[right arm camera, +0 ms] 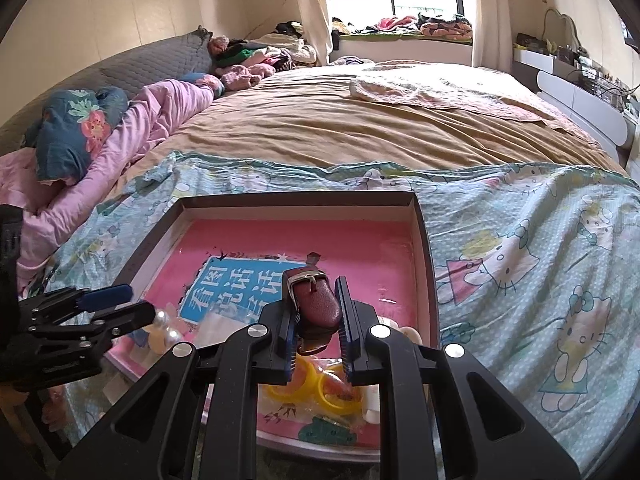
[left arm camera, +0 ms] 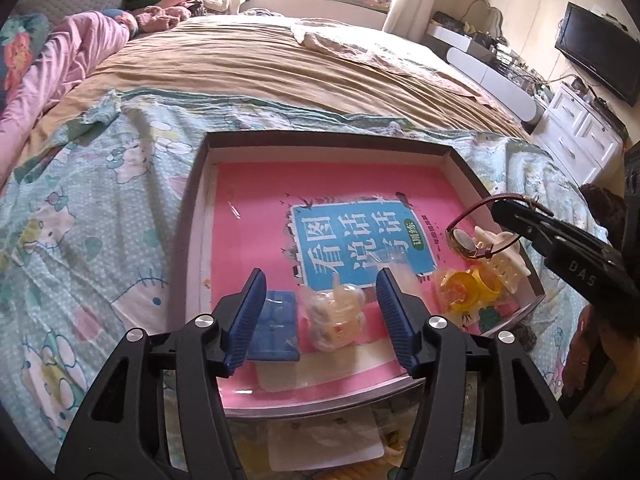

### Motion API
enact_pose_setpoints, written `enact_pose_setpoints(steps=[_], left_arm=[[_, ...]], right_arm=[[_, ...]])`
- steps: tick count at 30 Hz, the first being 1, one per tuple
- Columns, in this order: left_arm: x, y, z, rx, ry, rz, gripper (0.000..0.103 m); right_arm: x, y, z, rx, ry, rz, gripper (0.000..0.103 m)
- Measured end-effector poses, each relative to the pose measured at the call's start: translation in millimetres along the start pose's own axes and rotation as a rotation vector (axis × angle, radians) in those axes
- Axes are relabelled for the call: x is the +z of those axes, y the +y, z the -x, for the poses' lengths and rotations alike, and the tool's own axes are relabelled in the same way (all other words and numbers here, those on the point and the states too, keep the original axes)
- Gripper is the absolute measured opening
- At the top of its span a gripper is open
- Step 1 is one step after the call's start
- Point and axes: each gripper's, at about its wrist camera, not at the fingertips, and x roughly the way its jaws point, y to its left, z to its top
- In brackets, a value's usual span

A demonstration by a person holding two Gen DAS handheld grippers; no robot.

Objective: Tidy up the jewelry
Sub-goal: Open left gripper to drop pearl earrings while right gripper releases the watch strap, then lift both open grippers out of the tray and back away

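Observation:
A shallow dark-rimmed tray [left arm camera: 328,136] [right arm camera: 296,200] lies on the bed with a pink book as its floor. My left gripper [left arm camera: 322,280] [right arm camera: 136,303] is open over the tray's near edge. A clear bag of cream pearl pieces [left arm camera: 336,316] [right arm camera: 168,328] lies between its blue pads, apart from both. My right gripper [right arm camera: 316,284] [left arm camera: 502,206] is shut on the dark red strap of a wristwatch [right arm camera: 316,304]. The watch's gold-rimmed face [left arm camera: 464,244] hangs above the tray's right side.
In the tray lie a blue flat case [left arm camera: 274,320], yellow rings in a bag [left arm camera: 472,284] [right arm camera: 332,392] and a cream hair claw [left arm camera: 508,260]. A cartoon-print sheet [right arm camera: 540,260] covers the bed around the tray. A pink quilt [right arm camera: 132,136] is at the left.

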Motion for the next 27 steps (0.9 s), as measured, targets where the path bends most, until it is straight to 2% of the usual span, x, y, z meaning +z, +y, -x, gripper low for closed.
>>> enact_pose_setpoints(steps=[7, 11, 13, 15, 18, 24, 27], left_arm=[[3.2, 7.4, 11.4, 0.015, -0.013, 0.034, 0.060], [5.6, 9.5, 18.4, 0.021, -0.025, 0.043, 0.063], [7.2, 10.9, 22.3, 0.022, -0.032, 0.049, 0.065], [9.2, 12.5, 25.2, 0.023, -0.037, 0.056, 0.067], [11.5, 16.0, 31.6, 0.021, -0.046, 0.072, 0.073], [14.3, 20.9, 45.4, 0.007, -0.067, 0.099, 0.090], [15.5, 19.4, 52.7, 0.019, -0.085, 0.089, 0.093]], right_arm=[[2.6, 0.3, -5.6, -0.009, 0.011, -0.004, 0.017], [2.8, 0.6, 3.2, -0.014, -0.020, -0.003, 0.035], [2.9, -0.4, 8.7, -0.019, -0.032, -0.001, 0.037], [2.5, -3.1, 15.3, -0.025, -0.047, -0.012, 0.052], [1.5, -7.4, 28.4, -0.022, -0.078, -0.034, 0.065], [2.3, -9.0, 54.8, -0.013, -0.135, -0.051, 0.084], [2.1, -7.6, 65.5, -0.004, -0.152, -0.049, 0.086]])
